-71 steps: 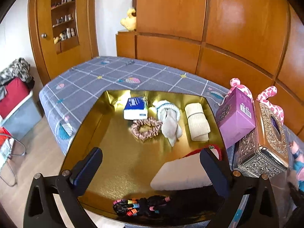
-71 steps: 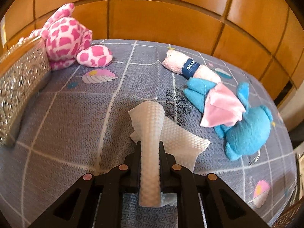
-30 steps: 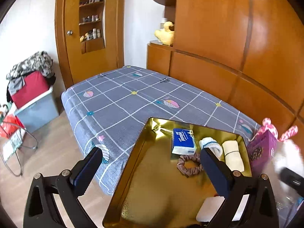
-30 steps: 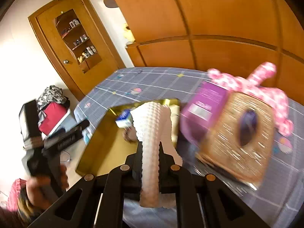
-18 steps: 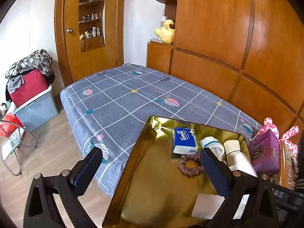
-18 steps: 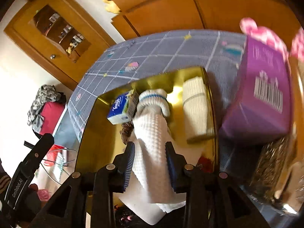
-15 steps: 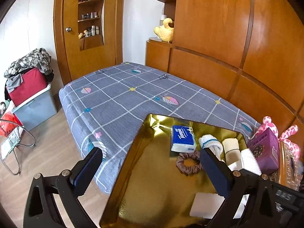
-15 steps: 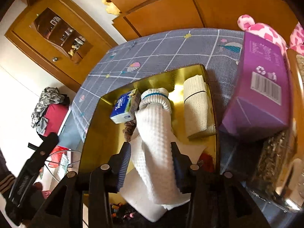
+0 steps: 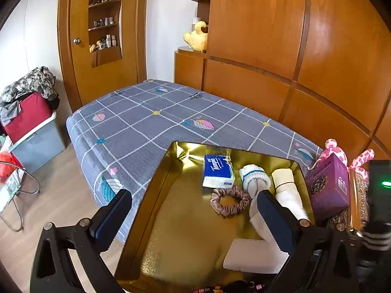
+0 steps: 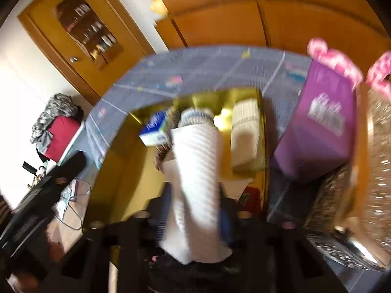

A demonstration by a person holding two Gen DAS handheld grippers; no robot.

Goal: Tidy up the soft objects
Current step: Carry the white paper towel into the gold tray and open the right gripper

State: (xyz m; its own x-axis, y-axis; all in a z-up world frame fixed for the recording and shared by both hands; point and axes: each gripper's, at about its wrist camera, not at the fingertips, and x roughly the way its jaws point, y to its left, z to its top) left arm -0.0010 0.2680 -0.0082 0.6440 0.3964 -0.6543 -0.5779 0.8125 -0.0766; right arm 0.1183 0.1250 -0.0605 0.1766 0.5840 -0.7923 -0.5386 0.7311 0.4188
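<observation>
A gold tray on the bed holds a blue tissue pack, a brown scrunchie, a rolled sock, a beige roll and a flat white pad. A white waffle cloth hangs over the tray's right part, also seen from the left as the waffle cloth. My right gripper is blurred; its jaws are closing with the cloth between them, and the pads still stand apart at its sides. My left gripper hovers open and empty over the tray's near left.
A purple box, a pink spotted plush and an ornate silver box crowd the tray's right side. A dark beaded item lies at the tray's near edge. Grey checked bedding stretches away to the left; wooden panels stand behind.
My right gripper carried the cloth from the bed to the tray, lowered it there, and its jaws spread apart around it. The left gripper has barely moved.
</observation>
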